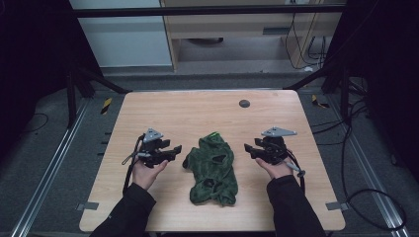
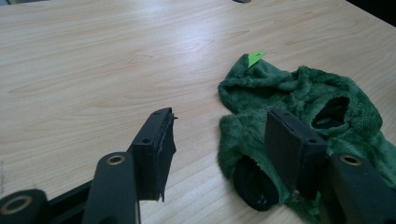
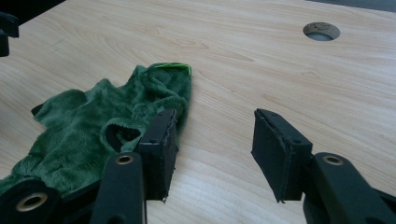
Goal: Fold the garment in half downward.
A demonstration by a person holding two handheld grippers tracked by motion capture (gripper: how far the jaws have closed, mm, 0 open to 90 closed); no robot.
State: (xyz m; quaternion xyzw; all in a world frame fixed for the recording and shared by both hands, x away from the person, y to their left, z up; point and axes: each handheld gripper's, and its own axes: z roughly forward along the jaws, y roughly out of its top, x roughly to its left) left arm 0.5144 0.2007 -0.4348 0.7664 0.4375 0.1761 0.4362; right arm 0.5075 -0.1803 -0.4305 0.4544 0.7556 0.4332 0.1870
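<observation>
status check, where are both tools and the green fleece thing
Left tool open, empty, left of the green fleece garment. Right tool open, empty, on its right. Garment crumpled flat on the table, untouched. Nothing in the way.

The person wears dark, black-looking long sleeves (image 1: pixel 129 210) that reach the wrists. Each hand carries a black claw. The left claw (image 1: pixel 176 149) has a grey three-cornered plate (image 1: pixel 152 135) on top and a black cable (image 1: pixel 130 170) looping beside the wrist. The right claw (image 1: pixel 247 148) has the same grey plate. Both have flat black rectangular pads (image 2: pixel 160 149), with brass-coloured rings set in the arms behind them.
</observation>
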